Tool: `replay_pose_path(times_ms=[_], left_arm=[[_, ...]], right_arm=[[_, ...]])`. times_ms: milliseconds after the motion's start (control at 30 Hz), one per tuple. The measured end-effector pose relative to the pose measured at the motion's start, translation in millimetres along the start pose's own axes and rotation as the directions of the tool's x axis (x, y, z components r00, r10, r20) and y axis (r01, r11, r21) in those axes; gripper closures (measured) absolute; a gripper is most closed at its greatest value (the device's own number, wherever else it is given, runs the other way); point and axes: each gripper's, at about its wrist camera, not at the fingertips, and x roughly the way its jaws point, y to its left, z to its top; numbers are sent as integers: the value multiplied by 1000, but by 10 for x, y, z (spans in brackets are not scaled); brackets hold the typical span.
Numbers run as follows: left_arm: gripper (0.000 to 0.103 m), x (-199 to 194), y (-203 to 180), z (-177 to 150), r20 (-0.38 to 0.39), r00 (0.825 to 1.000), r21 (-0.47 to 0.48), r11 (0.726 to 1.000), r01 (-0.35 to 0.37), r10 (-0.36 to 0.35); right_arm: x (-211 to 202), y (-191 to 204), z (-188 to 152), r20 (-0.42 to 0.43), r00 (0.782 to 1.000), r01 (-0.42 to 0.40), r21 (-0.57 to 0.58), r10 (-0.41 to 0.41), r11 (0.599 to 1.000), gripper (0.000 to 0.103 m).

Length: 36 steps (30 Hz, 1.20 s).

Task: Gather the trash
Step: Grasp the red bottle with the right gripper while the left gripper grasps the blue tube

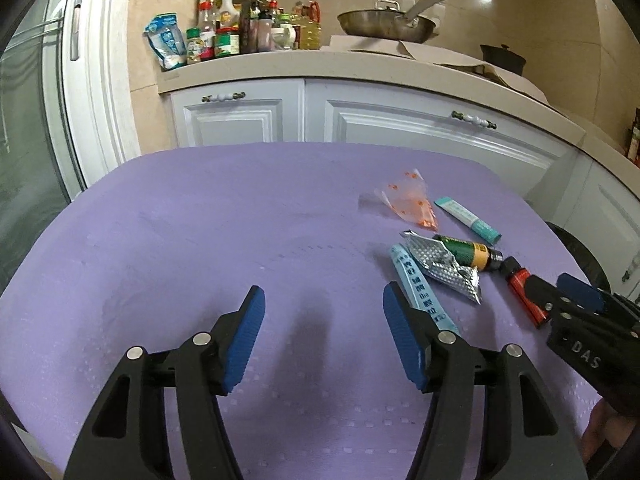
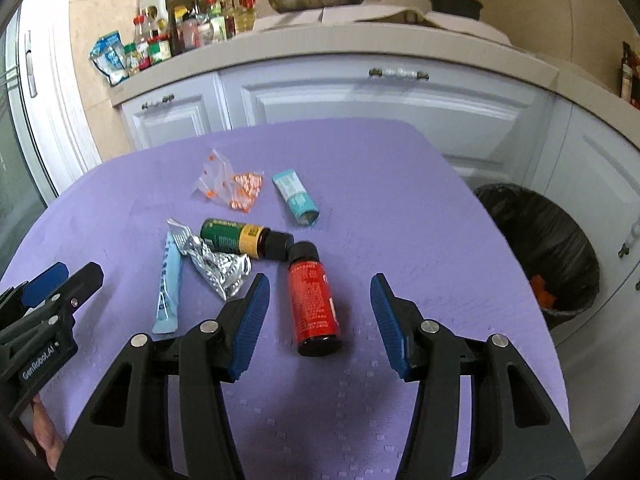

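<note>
Showing only in rt view, black-lined bin [image 2: 560,248]; both claws, left [image 1: 324,316] & right [image 2: 320,304], spread apart, right around red bottle [image 2: 314,300].

Six pieces of trash lie on the purple tabletop [image 2: 400,184]: two small bottles, one red [image 2: 314,300] and one green-and-yellow [image 2: 240,236]; two wrappers, one clear with orange print [image 2: 232,184] at 11 o'clock and one crumpled silver foil [image 2: 218,266]; one light-blue sachet [image 2: 168,284]; one teal tube [image 2: 296,198]. One black-lined bin [image 2: 548,248] stands at 3 o'clock.
</note>
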Motion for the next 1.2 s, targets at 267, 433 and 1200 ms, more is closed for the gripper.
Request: replay_pose_path(times_ms=[267,433,1200], left_arm=[[40,44,-130,-32,-27,999,17,1000,21,-21],[38,58,-218,-33,-38,999,21,999,37,-36],[80,330,-552,-40,-160,987,83,996,33,-20]], right_arm=[[169,9,-38,-97,995,-26,-12,24,1000,77],[133,-39,-53,-88,995,-41,-1,41,999,80],[-117,-484,-110,1,999,-34,68,34,997,80]])
